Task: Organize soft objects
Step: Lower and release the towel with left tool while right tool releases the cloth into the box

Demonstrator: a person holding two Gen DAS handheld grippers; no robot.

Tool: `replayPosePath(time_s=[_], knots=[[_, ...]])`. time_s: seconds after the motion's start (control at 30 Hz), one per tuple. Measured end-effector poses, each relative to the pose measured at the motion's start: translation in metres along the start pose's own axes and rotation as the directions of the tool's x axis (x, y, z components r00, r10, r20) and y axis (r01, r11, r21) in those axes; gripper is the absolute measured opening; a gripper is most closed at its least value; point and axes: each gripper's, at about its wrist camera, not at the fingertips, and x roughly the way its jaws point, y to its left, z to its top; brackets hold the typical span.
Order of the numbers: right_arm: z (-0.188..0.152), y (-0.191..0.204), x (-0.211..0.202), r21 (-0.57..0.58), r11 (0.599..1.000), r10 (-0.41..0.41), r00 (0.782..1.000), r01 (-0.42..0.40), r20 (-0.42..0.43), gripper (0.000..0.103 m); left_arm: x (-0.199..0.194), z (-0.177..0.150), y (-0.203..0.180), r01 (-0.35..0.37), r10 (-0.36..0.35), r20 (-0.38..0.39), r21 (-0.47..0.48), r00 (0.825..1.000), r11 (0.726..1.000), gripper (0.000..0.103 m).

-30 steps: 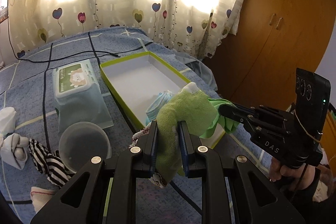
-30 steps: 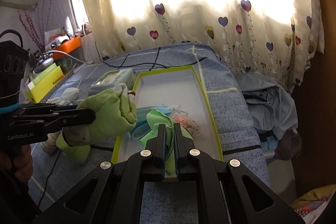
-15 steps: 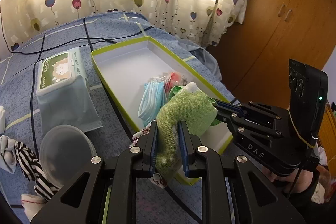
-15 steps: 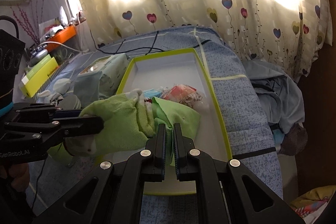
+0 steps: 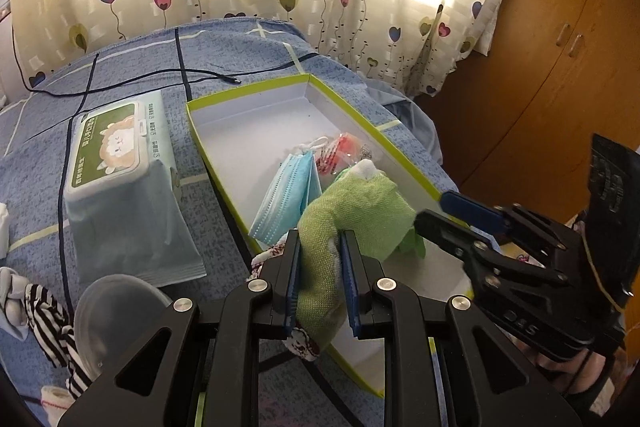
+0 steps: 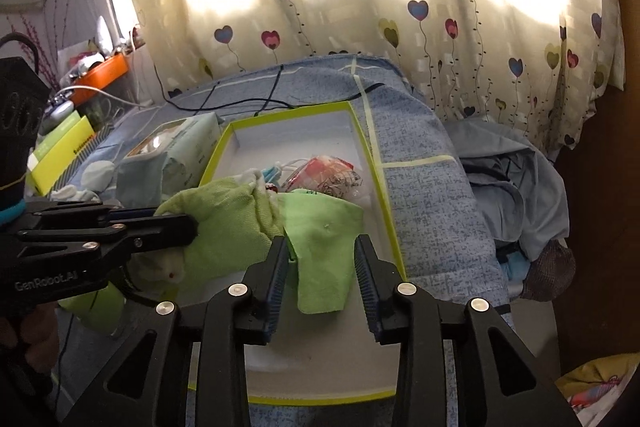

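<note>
My left gripper (image 5: 320, 247) is shut on a green knitted cloth (image 5: 352, 211) and holds it over the near part of the yellow-rimmed white box (image 5: 260, 131). The cloth's other end is a smooth green flap (image 6: 324, 247) that hangs between the fingers of my right gripper (image 6: 322, 251), which is open. The right gripper also shows in the left wrist view (image 5: 452, 211), at the box's right rim. Blue face masks (image 5: 288, 195) and a red-and-clear packet (image 5: 340, 151) lie in the box. The left gripper shows in the right wrist view (image 6: 192, 223).
A wet-wipes pack (image 5: 120, 179) lies left of the box on the blue bedspread (image 5: 240, 51). A clear plastic lid (image 5: 112, 315) and striped socks (image 5: 52, 323) lie near left. A black cable (image 5: 160, 79) crosses the bed. A wooden wardrobe (image 5: 560, 67) stands right.
My right gripper has opened and let go of the green flap. Both grippers have moved with the cloth further over the box and lower.
</note>
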Motion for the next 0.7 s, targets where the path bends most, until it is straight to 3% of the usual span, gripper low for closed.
replayPosePath(time_s=[0.2, 0.37, 0.43, 0.6, 0.63, 0.7], knots=[[0.000, 0.008, -0.009, -0.019, 1.000, 0.018, 1.000, -0.018, 0.017, 0.039, 0.011, 0.007, -0.005, -0.002, 0.002, 0.007, 0.022, 1.000, 1.000, 0.021], [-0.002, 0.012, -0.004, -0.022, 0.999, 0.025, 1.000, -0.025, 0.002, 0.039, 0.001, 0.006, -0.007, 0.000, -0.002, 0.038, 0.046, 0.999, 0.999, 0.030], [-0.002, 0.016, 0.000, -0.027, 0.999, 0.031, 1.000, -0.031, -0.005, 0.039, -0.005, 0.005, -0.005, 0.006, -0.008, 0.049, 0.048, 0.999, 0.999, 0.042], [-0.001, 0.032, 0.012, -0.064, 0.997, 0.042, 0.999, -0.044, -0.033, 0.038, -0.024, -0.001, 0.003, 0.004, -0.005, 0.076, 0.025, 0.997, 1.000, 0.042], [-0.001, 0.035, 0.015, -0.070, 0.996, 0.049, 0.998, -0.051, -0.040, 0.038, -0.029, -0.002, 0.006, 0.006, -0.007, 0.084, 0.018, 0.996, 1.000, 0.042], [-0.001, 0.045, 0.022, -0.091, 0.994, 0.060, 0.997, -0.065, -0.057, 0.026, -0.037, -0.005, 0.011, 0.002, -0.003, 0.099, 0.011, 0.995, 1.000, 0.042]])
